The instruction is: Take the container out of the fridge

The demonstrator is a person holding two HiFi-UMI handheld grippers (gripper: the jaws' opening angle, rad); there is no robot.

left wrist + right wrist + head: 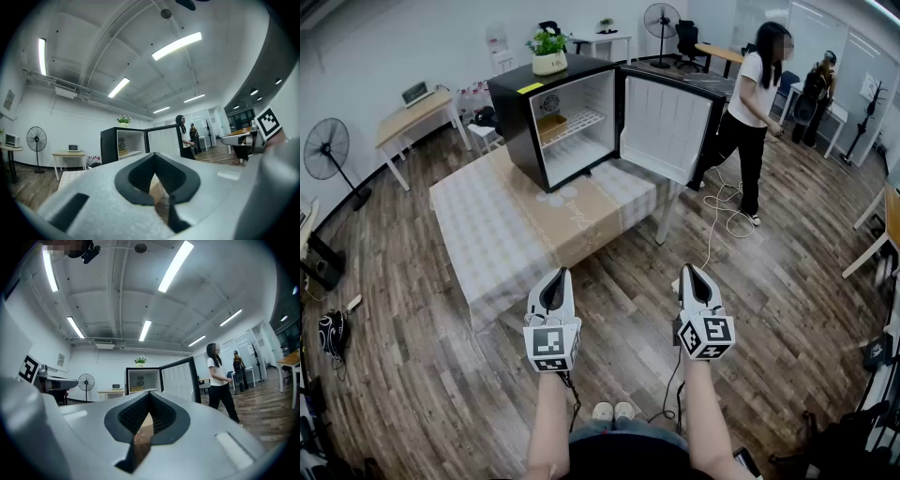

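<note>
A black mini fridge [517, 112] stands on a cloth-covered table [487, 220] with its door [661, 127] swung open to the right. On its wire shelf sits a low tan container [551, 126], also visible in the left gripper view as the container [123, 152] and in the right gripper view as the container [136, 389]. My left gripper [560, 273] and right gripper [687, 270] are held level over the wooden floor, well short of the table. Both are shut and hold nothing; in their own views the left gripper [155, 154] and right gripper [150, 393] point at the fridge.
A person [755, 103] stands just right of the open door, with a cable [717, 211] on the floor nearby. A potted plant [548, 49] sits on the fridge. A fan [326, 150] and a desk [417, 108] stand at the left.
</note>
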